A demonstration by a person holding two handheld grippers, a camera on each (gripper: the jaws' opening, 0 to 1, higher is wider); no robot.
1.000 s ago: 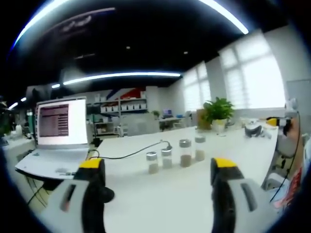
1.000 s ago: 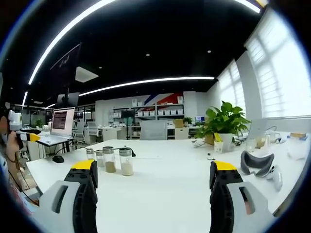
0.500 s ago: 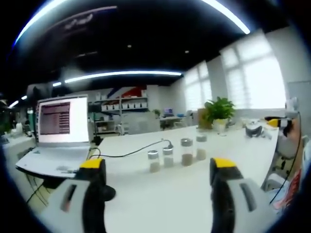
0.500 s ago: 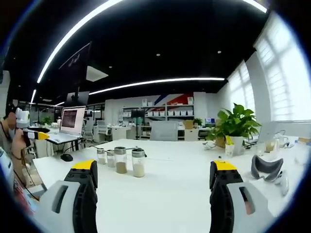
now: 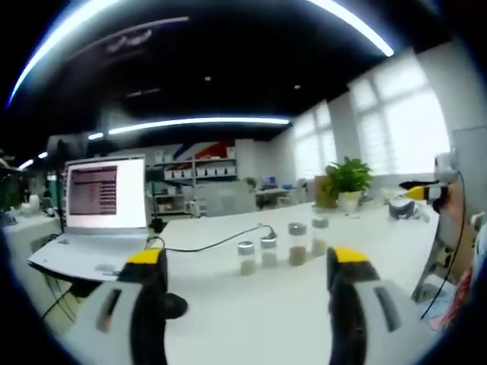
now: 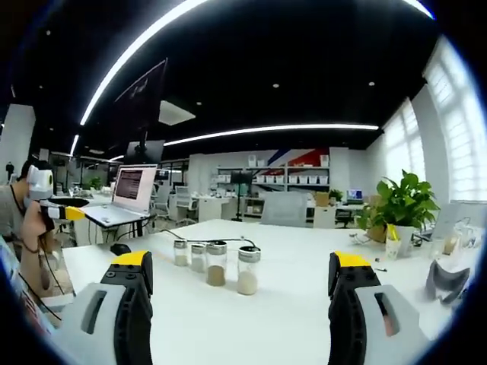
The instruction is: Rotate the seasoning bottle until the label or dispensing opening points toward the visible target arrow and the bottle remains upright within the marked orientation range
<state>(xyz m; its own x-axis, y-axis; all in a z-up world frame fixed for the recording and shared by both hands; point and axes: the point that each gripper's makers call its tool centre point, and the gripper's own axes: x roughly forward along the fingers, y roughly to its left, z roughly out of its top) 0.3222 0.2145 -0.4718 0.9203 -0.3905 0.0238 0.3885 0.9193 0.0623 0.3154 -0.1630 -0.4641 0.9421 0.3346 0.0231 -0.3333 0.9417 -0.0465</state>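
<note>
Left gripper (image 5: pixel 247 262), grey with yellow-tipped jaws, jaws spread wide, grasping nothing, hovering above the long white table (image 5: pixel 251 304). Right gripper (image 6: pixel 242 266), same build, jaws also apart and empty.

Task items: four clear glass seasoning bottles with silver lids stand upright in a row on the table, well apart from both grippers. In the left gripper view they sit just past the jaw gap toward 12 o'clock: smallest bottle (image 5: pixel 246 258) at the left end, next bottle (image 5: pixel 268 250), taller bottle with brown powder (image 5: pixel 297 243), far bottle (image 5: pixel 319 236). In the right gripper view the row sits between the jaws around 11 o'clock of centre, the tall bottle with pale powder (image 6: pixel 248 271) closest. Can't tell which bottle is the target, or any label direction; no arrow mark readable.

Open white laptop (image 5: pixel 99 209) with lit screen at 9 o'clock in the left gripper view, a black cable (image 5: pixel 205 243) running from it toward the bottles. Green potted plant (image 6: pixel 399 213) at 3 o'clock in the right gripper view.
</note>
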